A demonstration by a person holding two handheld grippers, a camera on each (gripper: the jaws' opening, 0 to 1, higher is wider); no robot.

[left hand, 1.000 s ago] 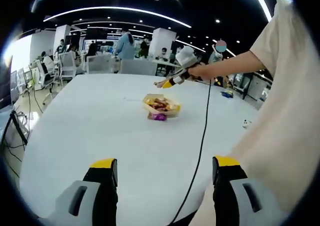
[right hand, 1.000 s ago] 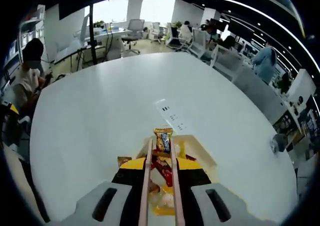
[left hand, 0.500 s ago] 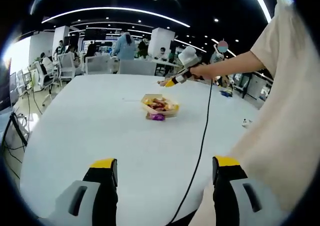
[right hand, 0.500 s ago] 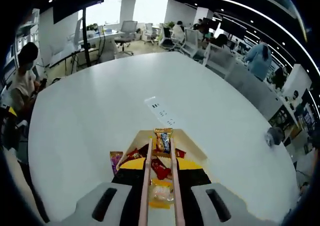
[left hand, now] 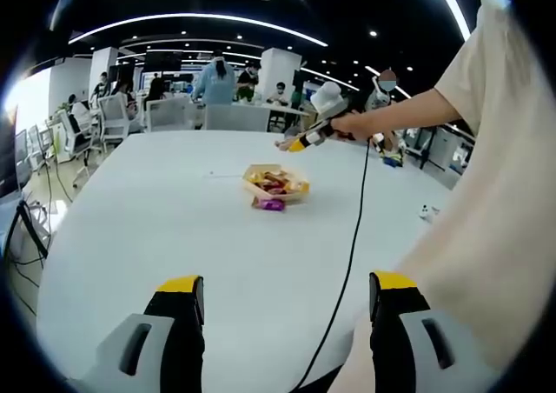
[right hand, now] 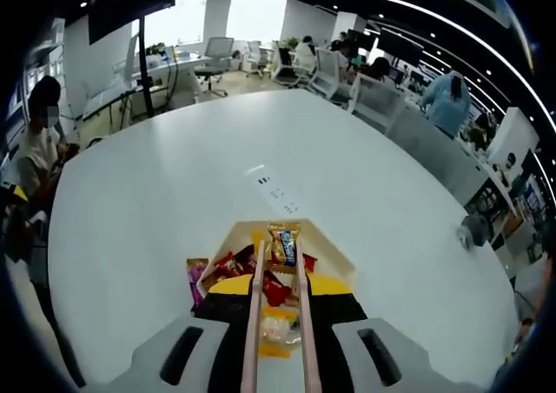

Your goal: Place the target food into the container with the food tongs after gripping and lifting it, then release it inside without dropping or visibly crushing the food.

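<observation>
The surface (right hand: 156, 184) under my work looks like smooth white laminate with a soft satin sheen, catching window light toward the upper left of the right gripper view. My tongs (right hand: 278, 315) look like pale, matt wood, two slim straight blades. The snack (right hand: 282, 243) pinched at their tips wears glossy printed foil that glints, and the packets (right hand: 228, 267) in the container (right hand: 334, 258) share that shiny wrapper look. The container itself seems matt cream card or plastic; I cannot tell which. My right hand-held gripper (right hand: 278, 289) has matt grey plastic shells and yellow-and-black jaw parts. At the right of the left gripper view, my sleeve (left hand: 499, 149) is soft, matt beige cloth, and a thin black cable (left hand: 347, 263) looks rubbery.
</observation>
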